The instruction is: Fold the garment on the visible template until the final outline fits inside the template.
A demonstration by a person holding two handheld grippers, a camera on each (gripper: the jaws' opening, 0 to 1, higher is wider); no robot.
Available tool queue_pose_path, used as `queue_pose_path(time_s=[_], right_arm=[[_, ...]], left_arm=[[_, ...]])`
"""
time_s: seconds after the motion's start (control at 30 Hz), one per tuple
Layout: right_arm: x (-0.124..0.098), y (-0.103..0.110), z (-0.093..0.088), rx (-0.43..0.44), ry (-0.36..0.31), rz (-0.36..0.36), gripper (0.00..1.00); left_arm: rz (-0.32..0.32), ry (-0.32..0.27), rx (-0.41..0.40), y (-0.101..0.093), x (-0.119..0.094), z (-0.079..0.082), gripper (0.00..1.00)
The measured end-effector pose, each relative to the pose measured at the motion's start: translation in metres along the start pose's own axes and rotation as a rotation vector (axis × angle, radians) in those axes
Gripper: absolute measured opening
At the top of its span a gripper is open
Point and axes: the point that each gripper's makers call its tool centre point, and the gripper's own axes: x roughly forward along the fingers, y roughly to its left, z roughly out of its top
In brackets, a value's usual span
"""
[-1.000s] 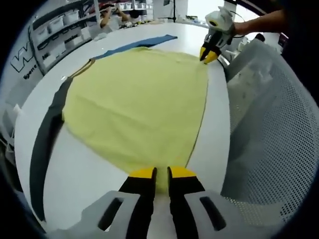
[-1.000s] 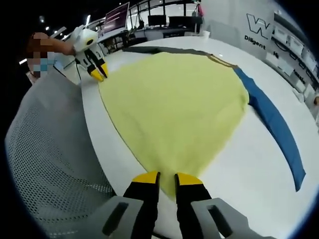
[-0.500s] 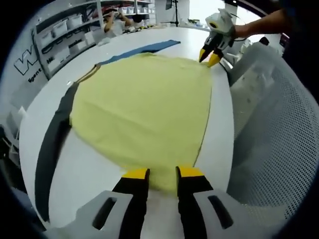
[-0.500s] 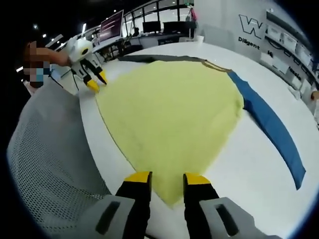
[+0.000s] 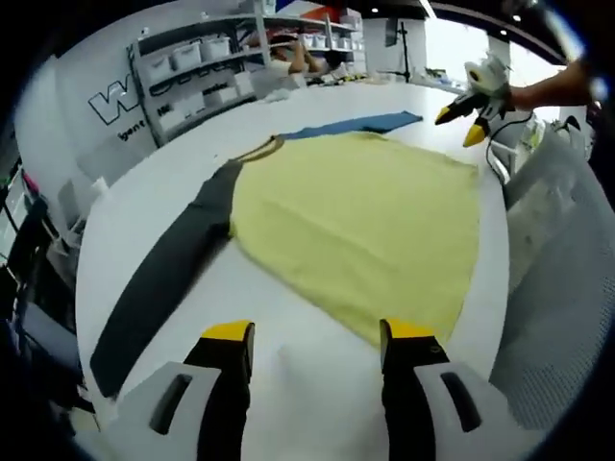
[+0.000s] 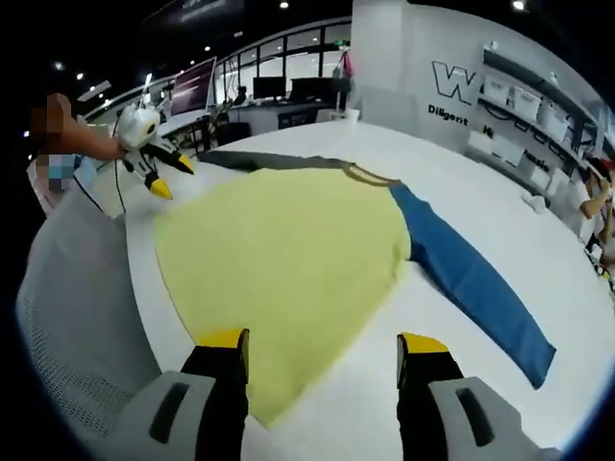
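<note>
A yellow garment (image 5: 356,226) lies spread flat on the white table (image 5: 154,182), with a dark grey sleeve (image 5: 163,279) on one side and a blue sleeve (image 5: 356,125) on the other. My left gripper (image 5: 317,336) is open just short of the near hem, holding nothing. Across the cloth my right gripper (image 5: 459,128) hovers open above the far corner. In the right gripper view the yellow garment (image 6: 279,259) and blue sleeve (image 6: 471,288) lie ahead of my open right gripper (image 6: 323,342). The left gripper (image 6: 174,180) hangs open at the far corner.
A grey mesh chair (image 5: 567,317) stands close against the table's edge beside the garment, also seen as the mesh chair (image 6: 67,317) in the right gripper view. Shelves with bins (image 5: 202,82) and people stand far behind the table.
Both grippers were shut on the garment's near hem corners; they have opened wide, let the cloth go and drawn back and up. The garment rests flat on the table.
</note>
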Motion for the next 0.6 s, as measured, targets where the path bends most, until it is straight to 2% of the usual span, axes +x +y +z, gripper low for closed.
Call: queue_pose_path(time_s=[0.27,0.6], right_arm=[[-0.009,-0.034,0.005,0.040,-0.026,-0.066,0.68],[-0.023,-0.075,0.001,0.097,-0.025,-0.137,0.68]], left_arm=[[0.081,-0.018,-0.149,0.038,-0.009,-0.008,0.65],[0.170,-0.030,-0.269,0.084,-0.019,-0.020,0.66]])
